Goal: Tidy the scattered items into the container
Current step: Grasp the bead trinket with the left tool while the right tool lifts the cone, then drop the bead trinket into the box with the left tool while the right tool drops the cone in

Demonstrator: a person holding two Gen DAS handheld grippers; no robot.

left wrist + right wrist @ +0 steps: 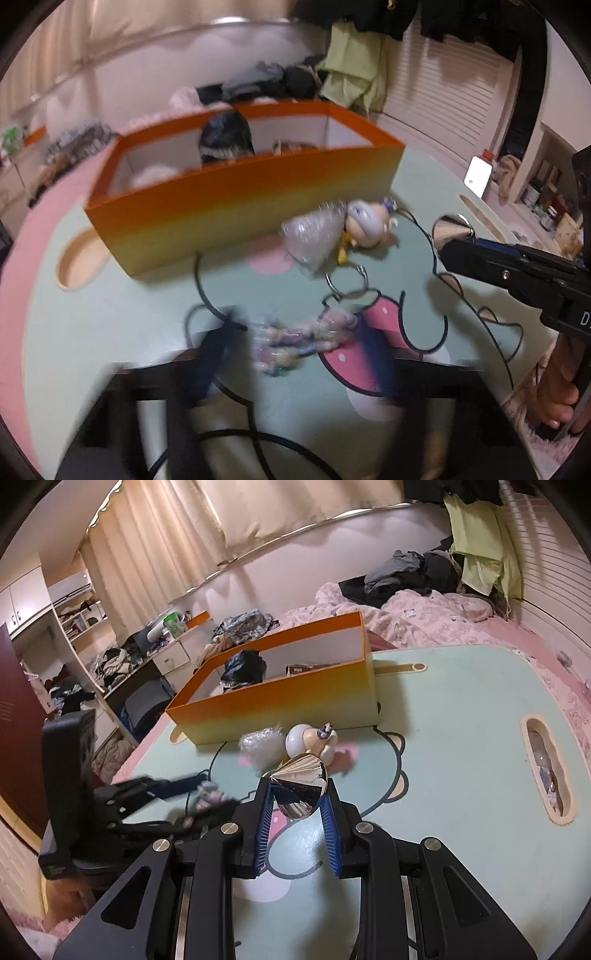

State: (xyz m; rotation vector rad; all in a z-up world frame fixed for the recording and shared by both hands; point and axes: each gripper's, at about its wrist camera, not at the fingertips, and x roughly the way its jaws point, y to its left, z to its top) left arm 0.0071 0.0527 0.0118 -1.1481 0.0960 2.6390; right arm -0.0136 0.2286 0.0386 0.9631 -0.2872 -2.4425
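Note:
An orange-to-yellow box (pixel 236 206) stands on the pale green table and shows in the right wrist view too (pixel 280 705); it holds a black bundle (pixel 243 668) and a small brown item. My right gripper (pixel 298 786) is shut on a shiny silver cone (pixel 301 786), also seen in the left wrist view (pixel 451 230). My left gripper (pixel 295 343) is blurred; a pastel bead bracelet (pixel 303 339) lies between its fingers, hold unclear. A small doll figure (pixel 369 225) and a clear plastic bag (pixel 314 236) lie by the box's front.
A metal key ring (pixel 347 282) lies on the table (pixel 110 314) near the bracelet. The table has cut-out handles at its edges (pixel 546 775). A bed with pink bedding and piled clothes (pixel 406 576) stands behind.

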